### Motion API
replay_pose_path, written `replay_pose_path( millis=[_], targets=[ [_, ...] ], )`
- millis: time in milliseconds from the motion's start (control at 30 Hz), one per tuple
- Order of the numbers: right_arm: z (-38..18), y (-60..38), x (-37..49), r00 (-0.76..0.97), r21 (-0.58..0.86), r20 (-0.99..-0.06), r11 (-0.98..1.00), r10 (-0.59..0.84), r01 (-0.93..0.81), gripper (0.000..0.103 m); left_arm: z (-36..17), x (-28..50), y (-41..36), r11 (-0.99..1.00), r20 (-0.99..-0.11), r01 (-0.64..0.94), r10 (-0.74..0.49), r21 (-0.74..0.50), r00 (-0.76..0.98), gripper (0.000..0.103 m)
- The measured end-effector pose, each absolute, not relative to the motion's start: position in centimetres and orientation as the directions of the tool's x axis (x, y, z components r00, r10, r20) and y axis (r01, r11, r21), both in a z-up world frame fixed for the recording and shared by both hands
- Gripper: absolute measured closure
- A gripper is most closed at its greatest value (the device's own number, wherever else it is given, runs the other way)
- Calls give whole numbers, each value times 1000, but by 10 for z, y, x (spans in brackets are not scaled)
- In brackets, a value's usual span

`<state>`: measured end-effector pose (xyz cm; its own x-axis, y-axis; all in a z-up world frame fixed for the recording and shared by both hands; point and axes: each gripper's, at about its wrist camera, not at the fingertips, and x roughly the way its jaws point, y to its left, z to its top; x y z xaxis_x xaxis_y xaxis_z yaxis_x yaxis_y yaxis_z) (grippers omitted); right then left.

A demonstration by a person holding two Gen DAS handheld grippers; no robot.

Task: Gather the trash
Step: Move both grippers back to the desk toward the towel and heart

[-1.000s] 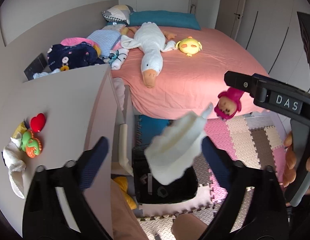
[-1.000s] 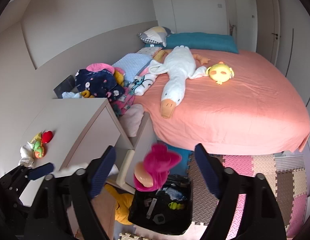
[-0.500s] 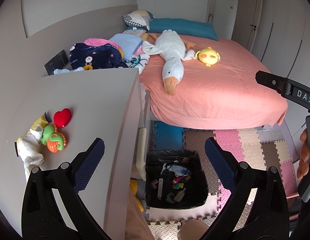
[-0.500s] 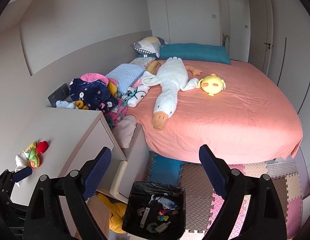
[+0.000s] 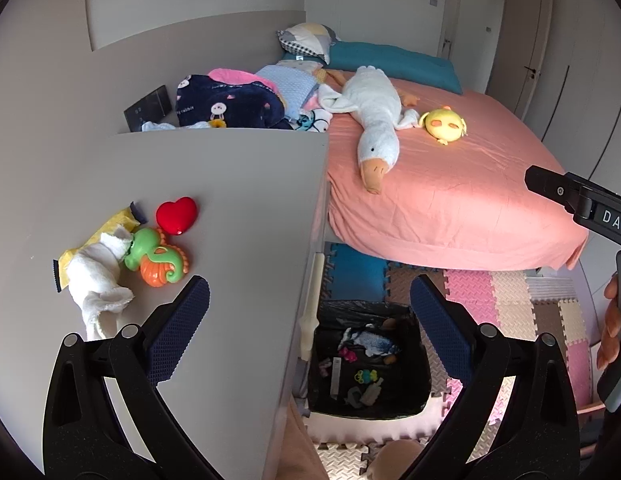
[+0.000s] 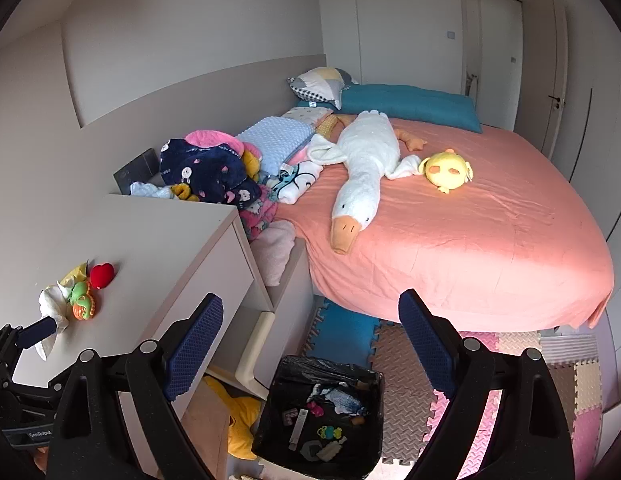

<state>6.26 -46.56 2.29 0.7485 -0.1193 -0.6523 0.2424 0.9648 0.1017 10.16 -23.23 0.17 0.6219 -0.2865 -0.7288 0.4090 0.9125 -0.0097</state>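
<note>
A pale cabinet top [image 5: 230, 208] carries a small cluster near its left edge: a red heart [image 5: 177, 215], a green and orange toy [image 5: 156, 258], a crumpled white tissue [image 5: 96, 280] and a yellow wrapper [image 5: 110, 226], all touching or just beside one another. On the foam-mat floor [image 5: 510, 304] beside the cabinet stands a black-lined trash bin [image 5: 366, 364]. The pink bed [image 6: 470, 240] holds a plush goose [image 6: 362, 172], a yellow chick [image 6: 446, 170], pillows [image 6: 410, 104] and piled clothes [image 6: 206, 172].
</note>
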Motion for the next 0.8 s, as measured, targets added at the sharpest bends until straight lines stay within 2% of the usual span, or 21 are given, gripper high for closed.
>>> replay_pose_path(
  millis=[800],
  targets=[
    [0,-366,111,733,103,-680,990,0,96,14,-4,125,-110,973,-720,231,-162,-2,675,7]
  ],
)
